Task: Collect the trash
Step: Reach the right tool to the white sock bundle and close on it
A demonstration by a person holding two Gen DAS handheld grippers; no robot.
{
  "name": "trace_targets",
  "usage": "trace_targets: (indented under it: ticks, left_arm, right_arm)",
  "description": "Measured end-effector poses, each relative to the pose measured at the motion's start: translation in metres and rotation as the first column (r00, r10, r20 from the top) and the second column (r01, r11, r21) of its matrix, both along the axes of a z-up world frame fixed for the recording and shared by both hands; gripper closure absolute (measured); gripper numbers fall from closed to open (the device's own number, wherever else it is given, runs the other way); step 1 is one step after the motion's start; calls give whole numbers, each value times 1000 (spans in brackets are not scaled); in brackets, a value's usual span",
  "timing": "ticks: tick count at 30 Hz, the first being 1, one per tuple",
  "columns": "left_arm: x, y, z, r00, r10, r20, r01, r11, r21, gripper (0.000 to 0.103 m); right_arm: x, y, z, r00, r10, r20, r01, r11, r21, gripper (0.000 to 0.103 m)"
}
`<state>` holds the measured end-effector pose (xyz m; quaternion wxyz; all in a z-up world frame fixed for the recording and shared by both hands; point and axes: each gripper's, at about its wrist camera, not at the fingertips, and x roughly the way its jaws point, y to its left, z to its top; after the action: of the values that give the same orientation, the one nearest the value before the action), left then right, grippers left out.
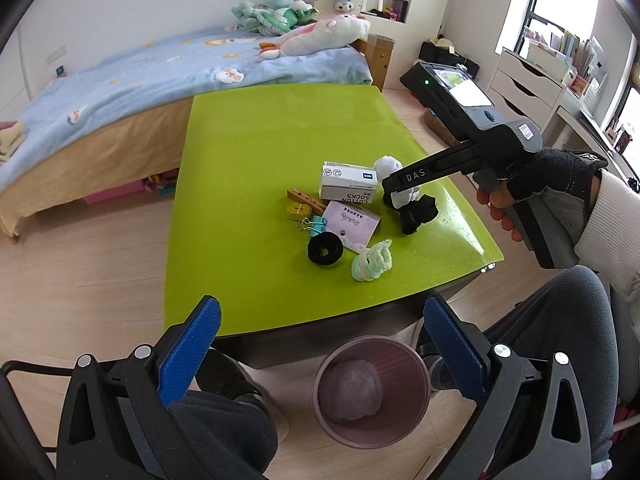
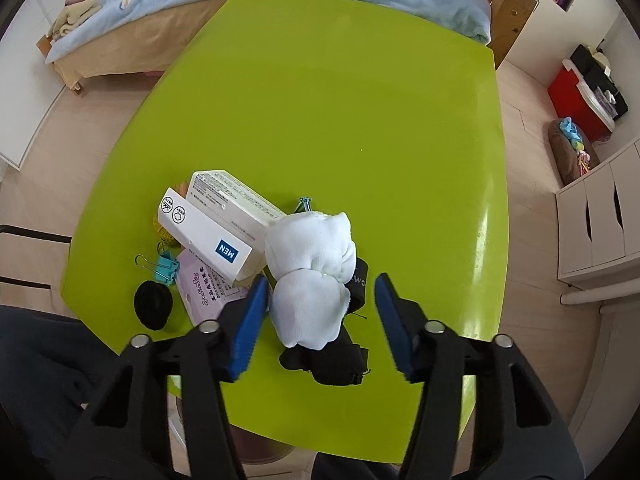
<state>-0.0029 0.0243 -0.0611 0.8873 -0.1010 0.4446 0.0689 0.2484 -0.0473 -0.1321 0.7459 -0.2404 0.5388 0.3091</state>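
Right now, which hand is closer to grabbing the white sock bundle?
The right. Its gripper hangs right over the white sock bundle, blue pads either side, not yet squeezing. The left gripper sits open off the table's near edge, above the bin.

Floor: pale wood planks (image 1: 80, 264)
Bed: blue quilt (image 1: 160, 68) — plush toys piled by the white wall
Table: lime-green top (image 1: 280, 128)
Drawers: white unit (image 1: 524, 84) under a bright window (image 1: 568, 4) — daylight

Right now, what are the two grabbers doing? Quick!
Left gripper: open, holding nothing, above the bin.
Right gripper: open around the white sock bundle; only one pad seems to touch it.
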Motion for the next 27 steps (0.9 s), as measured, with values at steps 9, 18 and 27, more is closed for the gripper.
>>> trace_targets:
  ticks: [9, 18, 27]
  left_arm:
    - [5, -1, -3, 1000, -11, -5, 11, 1000, -14, 6]
    - [30, -7, -6, 999, -44, -18, 44, 998, -39, 6]
    - [78, -23, -28, 990, -83, -115, 78, 996, -44, 6]
  right_arm:
    - [-5, -8, 14, 1000, -14, 19, 13, 998, 63, 74]
    - [-22, -42, 51, 997, -68, 29, 61, 977, 204, 74]
    - [-37, -75, 62, 993, -120, 19, 111, 959, 263, 74]
